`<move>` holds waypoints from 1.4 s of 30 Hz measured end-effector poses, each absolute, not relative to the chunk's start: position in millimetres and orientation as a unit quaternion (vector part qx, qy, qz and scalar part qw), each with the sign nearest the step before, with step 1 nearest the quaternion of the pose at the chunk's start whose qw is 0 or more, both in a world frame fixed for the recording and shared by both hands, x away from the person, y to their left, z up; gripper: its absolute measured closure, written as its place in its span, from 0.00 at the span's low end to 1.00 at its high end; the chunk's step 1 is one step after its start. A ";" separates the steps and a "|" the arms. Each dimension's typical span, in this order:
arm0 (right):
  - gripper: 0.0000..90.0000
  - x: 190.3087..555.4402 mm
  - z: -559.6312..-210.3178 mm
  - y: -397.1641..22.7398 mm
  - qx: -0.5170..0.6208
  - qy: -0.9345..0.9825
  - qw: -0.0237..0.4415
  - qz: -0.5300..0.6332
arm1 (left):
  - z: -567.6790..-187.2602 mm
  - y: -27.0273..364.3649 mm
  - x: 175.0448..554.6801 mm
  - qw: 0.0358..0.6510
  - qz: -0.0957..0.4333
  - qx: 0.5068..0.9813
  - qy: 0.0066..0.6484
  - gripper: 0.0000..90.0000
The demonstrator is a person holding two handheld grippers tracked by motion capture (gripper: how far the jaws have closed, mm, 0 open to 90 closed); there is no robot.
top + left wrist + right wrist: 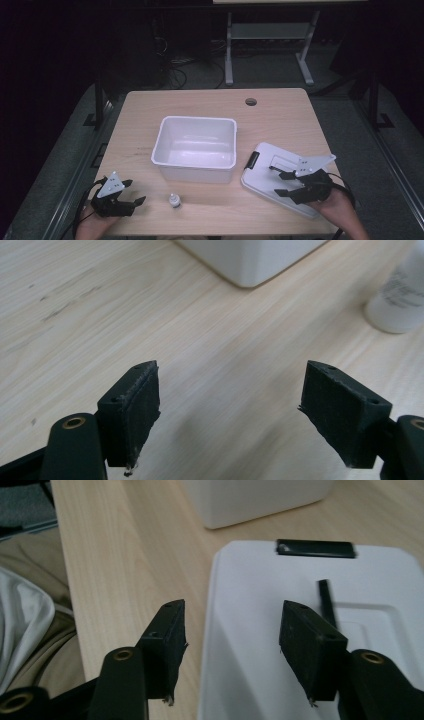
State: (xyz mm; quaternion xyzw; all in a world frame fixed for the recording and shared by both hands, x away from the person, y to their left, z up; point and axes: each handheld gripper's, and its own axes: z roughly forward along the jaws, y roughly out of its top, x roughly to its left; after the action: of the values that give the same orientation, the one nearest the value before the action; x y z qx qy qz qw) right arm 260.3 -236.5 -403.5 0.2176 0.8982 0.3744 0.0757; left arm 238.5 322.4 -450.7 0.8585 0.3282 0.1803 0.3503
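White lid [272, 177] flat on worktop [150, 110] at lower right, right tool [282, 183] released just above it, left tool [136, 192] released at lower left near small bottle [174, 201], empty white tub [197, 147] at centre

Small white bottle [400, 300] is cut off by the left gripper view's right edge, its label print blurred beyond reading

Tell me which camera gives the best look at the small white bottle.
The high view: the small white bottle stands upright and whole on the table, in front of the white bin. The left gripper view catches only part of its blurred body at the right edge. The right gripper view looks at the lid.
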 end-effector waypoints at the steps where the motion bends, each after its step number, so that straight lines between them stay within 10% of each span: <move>1: 0.48 258.1 -405.6 -233.8 0.216 0.900 0.075 0.372 | -449.4 321.6 239.4 0.352 0.176 0.860 0.326 0.26; 42: 0.39 249.6 -437.8 -220.0 0.223 0.893 0.067 0.385 | -402.4 278.9 237.3 0.306 0.085 0.919 0.232 0.28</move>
State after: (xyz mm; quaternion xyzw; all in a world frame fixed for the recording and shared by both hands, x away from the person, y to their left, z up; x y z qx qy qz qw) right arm 249.6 -220.0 -437.8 0.2233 0.8928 0.3855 0.0665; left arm 237.3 278.9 -402.4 0.9193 0.2322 0.0855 0.3060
